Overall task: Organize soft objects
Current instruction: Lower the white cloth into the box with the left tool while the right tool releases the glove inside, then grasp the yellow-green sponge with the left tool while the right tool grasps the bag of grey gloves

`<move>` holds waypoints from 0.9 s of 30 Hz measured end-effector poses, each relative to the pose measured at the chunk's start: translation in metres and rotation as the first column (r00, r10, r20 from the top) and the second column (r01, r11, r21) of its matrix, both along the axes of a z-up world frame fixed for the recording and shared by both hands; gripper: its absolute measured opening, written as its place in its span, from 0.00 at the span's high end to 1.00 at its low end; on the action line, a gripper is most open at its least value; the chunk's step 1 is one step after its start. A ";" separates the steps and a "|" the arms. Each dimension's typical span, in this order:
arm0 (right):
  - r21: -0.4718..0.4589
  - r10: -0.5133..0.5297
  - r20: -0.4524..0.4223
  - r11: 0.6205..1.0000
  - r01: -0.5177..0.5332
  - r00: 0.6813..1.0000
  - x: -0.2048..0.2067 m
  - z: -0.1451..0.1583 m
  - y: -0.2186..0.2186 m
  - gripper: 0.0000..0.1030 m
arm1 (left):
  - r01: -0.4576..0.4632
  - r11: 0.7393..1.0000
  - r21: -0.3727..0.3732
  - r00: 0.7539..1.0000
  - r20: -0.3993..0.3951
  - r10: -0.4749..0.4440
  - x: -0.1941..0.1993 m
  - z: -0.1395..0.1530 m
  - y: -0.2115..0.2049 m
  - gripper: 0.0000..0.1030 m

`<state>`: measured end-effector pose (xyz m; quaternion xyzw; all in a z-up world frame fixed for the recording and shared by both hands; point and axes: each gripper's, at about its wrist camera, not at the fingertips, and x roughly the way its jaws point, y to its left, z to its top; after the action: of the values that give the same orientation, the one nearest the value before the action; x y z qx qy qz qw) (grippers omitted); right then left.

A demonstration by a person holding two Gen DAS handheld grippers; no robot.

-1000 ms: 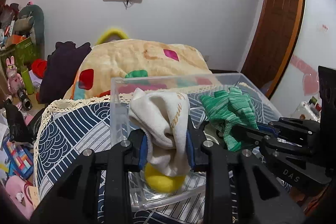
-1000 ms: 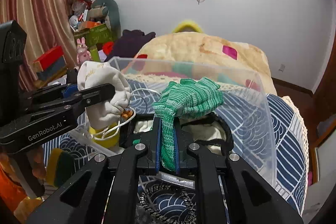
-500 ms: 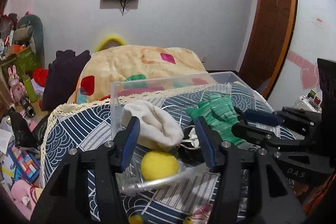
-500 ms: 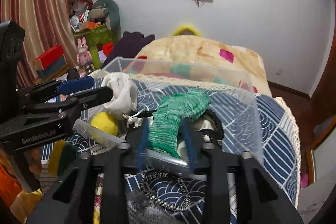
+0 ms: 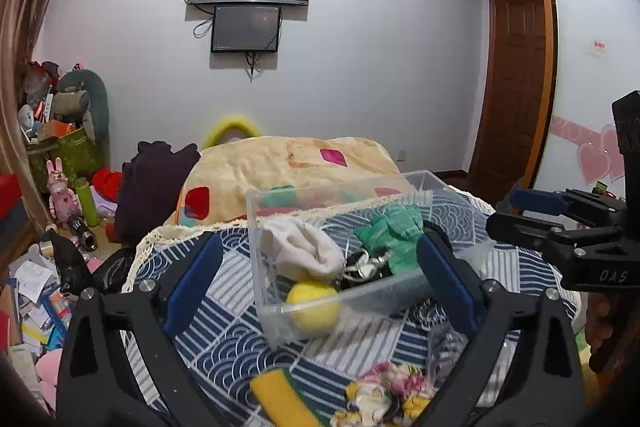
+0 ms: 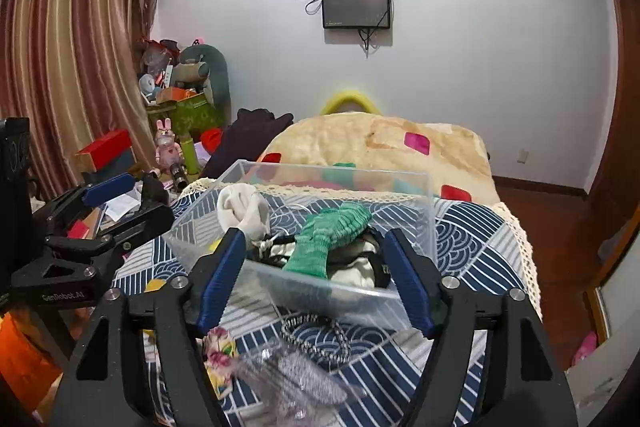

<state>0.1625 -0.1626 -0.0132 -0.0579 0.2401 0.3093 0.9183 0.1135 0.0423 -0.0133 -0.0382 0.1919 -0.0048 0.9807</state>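
Observation:
A clear plastic bin (image 5: 256,219) (image 6: 430,195) stands on a blue patterned bedspread. In it lie a cream cloth (image 5: 304,251) (image 6: 242,207), a green knitted glove (image 5: 392,231) (image 6: 328,235), a yellow ball (image 5: 314,309) and dark straps. My left gripper (image 5: 320,279) is open and empty, drawn back in front of the bin; it also shows at the left of the right wrist view (image 6: 120,203). My right gripper (image 6: 316,275) is open and empty, in front of the bin; it also shows at the right of the left wrist view (image 5: 532,211).
On the bedspread near me lie a yellow sponge (image 5: 280,395), a floral cloth (image 5: 384,395) (image 6: 218,355), a dark braided cord (image 6: 316,339) and clear plastic (image 6: 292,375). A beige quilt (image 5: 288,163) is heaped behind the bin. Clutter covers the floor at left (image 5: 36,291).
Both grippers opened, released the cream cloth and the green glove into the bin, and pulled back and up from it.

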 end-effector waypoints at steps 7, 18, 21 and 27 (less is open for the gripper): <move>-0.036 0.003 -0.014 0.999 -0.003 1.000 -0.018 -0.022 -0.002 0.32 | 0.000 0.998 -0.060 0.997 -0.073 -0.004 -0.018 -0.022 0.010 0.03; -0.082 0.022 -0.140 0.996 -0.033 0.990 -0.022 -0.069 0.004 0.32 | -0.030 0.997 -0.066 0.978 -0.206 0.016 -0.031 -0.074 0.015 0.03; -0.091 0.015 -0.184 0.995 -0.033 0.983 -0.021 -0.083 0.005 0.32 | -0.044 0.996 -0.083 0.977 -0.214 0.025 -0.035 -0.082 0.018 0.03; -0.112 -0.007 -0.192 0.994 -0.015 0.981 -0.026 -0.095 0.002 0.32 | -0.051 0.995 -0.091 0.971 -0.236 0.029 -0.034 -0.091 0.024 0.27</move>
<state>0.1363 -0.1602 -0.1078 -0.0801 0.3444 0.3011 0.8856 0.0790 0.0659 -0.1047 -0.0895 0.3048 0.0103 0.9482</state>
